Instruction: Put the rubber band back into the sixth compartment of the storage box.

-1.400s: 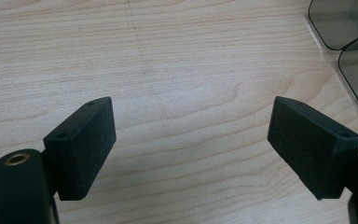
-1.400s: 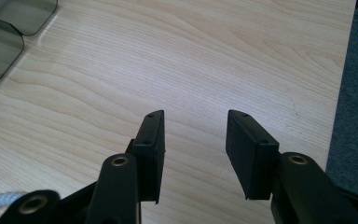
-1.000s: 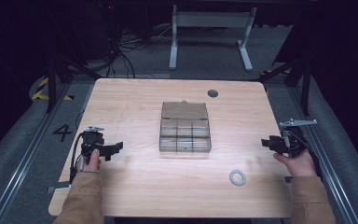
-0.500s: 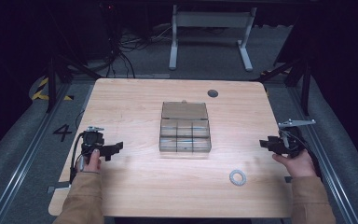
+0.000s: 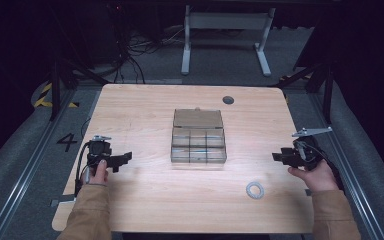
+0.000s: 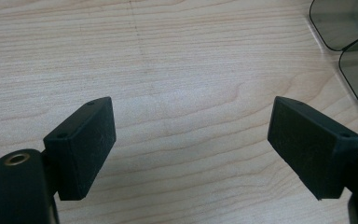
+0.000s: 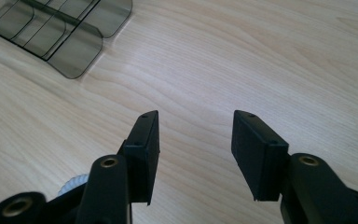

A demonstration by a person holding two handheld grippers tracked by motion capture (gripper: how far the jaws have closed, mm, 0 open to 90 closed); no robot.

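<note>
My left tool and right tool both gape wide and empty over the bench, well apart on either side of the clear box, the white ring lying nearer my right.

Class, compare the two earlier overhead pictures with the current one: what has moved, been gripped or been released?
Nothing has visibly changed: the left gripper and right gripper stay open over the table, holding nothing, and the clear box and white ring lie where they were.
</note>
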